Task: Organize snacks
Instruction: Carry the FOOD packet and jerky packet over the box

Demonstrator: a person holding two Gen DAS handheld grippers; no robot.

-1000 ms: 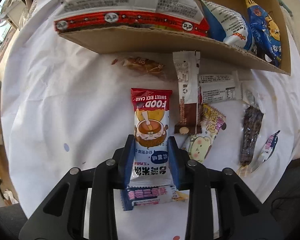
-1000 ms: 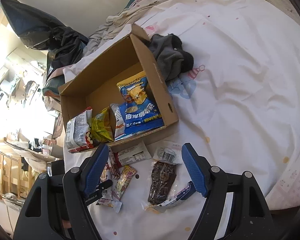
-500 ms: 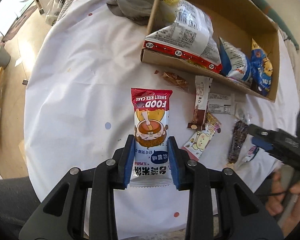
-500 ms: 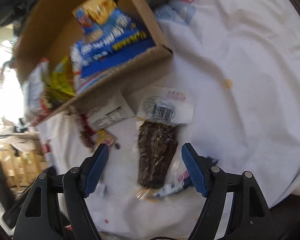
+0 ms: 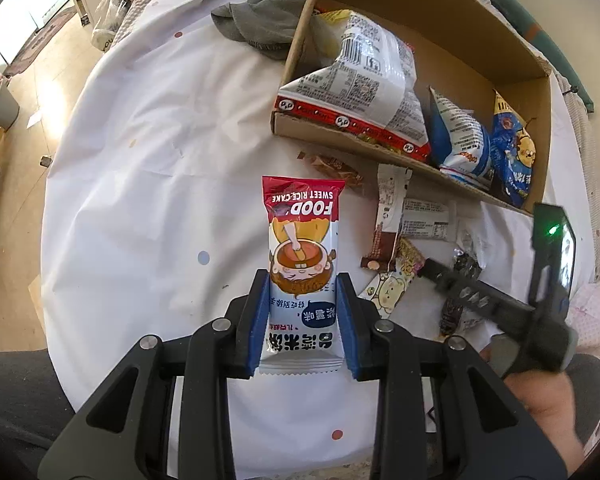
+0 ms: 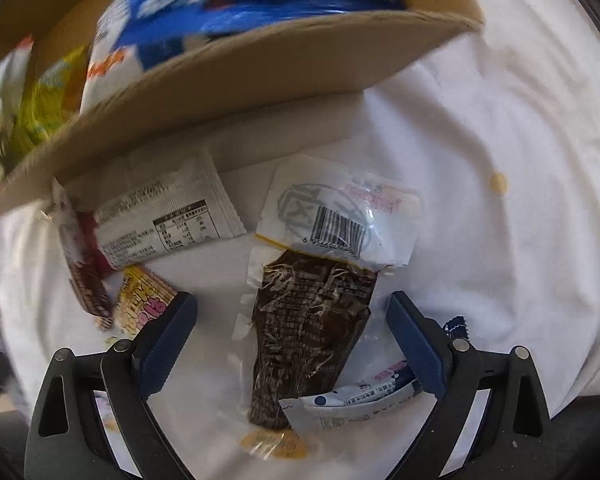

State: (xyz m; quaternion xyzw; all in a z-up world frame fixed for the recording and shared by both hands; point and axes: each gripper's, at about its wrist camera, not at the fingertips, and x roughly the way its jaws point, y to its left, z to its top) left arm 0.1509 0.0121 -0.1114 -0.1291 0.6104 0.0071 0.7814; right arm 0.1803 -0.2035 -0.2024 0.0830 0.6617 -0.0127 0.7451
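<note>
Red-topped and glossy, the sweet rice cake packet (image 5: 301, 256) sits clamped between the blue pads of the left gripper (image 5: 303, 322), its printed face up and its red end pointing toward the cardboard box (image 5: 400, 156). It is held up over the white dotted sheet (image 5: 148, 168), with nothing touching it but the two pads on its long edges.

Over on the other side, the right gripper (image 6: 292, 344) has its fingers spread wide, one on each side of a dark brown snack in clear wrap (image 6: 308, 328) that lies flat on the sheet, and neither pad is touching it. A small white and blue sachet (image 6: 352, 400) overlaps the brown snack's near end. A clear bag with a barcode (image 6: 340, 216) lies across its far end, and a white packet with a nutrition table (image 6: 164, 220) sits beside that, right up against the box wall.

From the left wrist view, the right gripper (image 5: 424, 266) shows blurred at the right edge, above the loose wrappers just outside the box. Inside the box are a big white and red bag (image 5: 364, 88) and two blue bags (image 5: 484, 148). A grey cloth (image 5: 264, 20) lies bunched at the box's far corner.
</note>
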